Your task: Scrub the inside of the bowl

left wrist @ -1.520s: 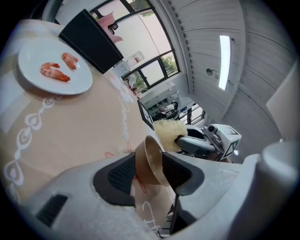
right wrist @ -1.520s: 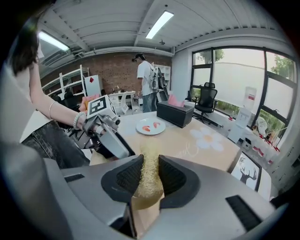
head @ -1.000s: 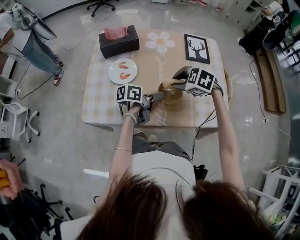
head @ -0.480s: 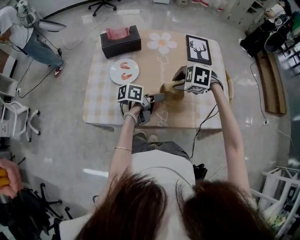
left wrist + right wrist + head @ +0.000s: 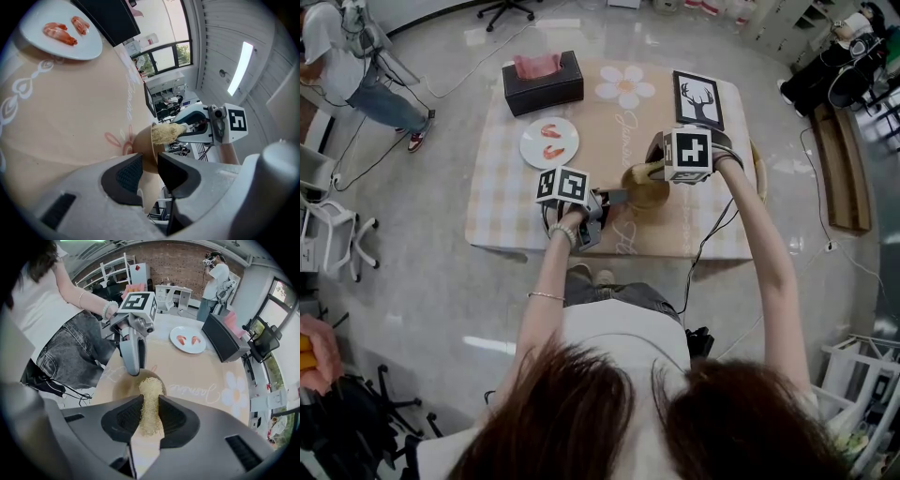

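Since its near wall stands between the pads of my left claw (image 5: 149, 161), the bowl (image 5: 643, 187) is where I begin: a brown bowl, upright on the table (image 5: 502, 202), toward the front edge and right of the middle. Those jaws have just been closing, and now both pads press on the wall, one outside and one inside the rim, so the claw grips the bowl from the side nearest the person. Inside it I see the scrubber (image 5: 150, 385), a pale, fibrous wad whose lower end reaches down into the hollow. My right claw (image 5: 150, 401) is clamped on the upper part of that wad, its pads tight against both sides, and it points steeply down from above the bowl's far right side. Each claw's marker cube faces up in the head view, the left one just beside the bowl, the right one over its rim. Farther out on the cloth, a white plate (image 5: 549, 142) with two shrimps lies behind the left claw, well apart from the bowl. A dark tissue box (image 5: 543, 82) stands near the far left corner, and a framed deer picture (image 5: 698, 98) lies at the far right. Off the table, another person (image 5: 342, 56) stands at the upper left.
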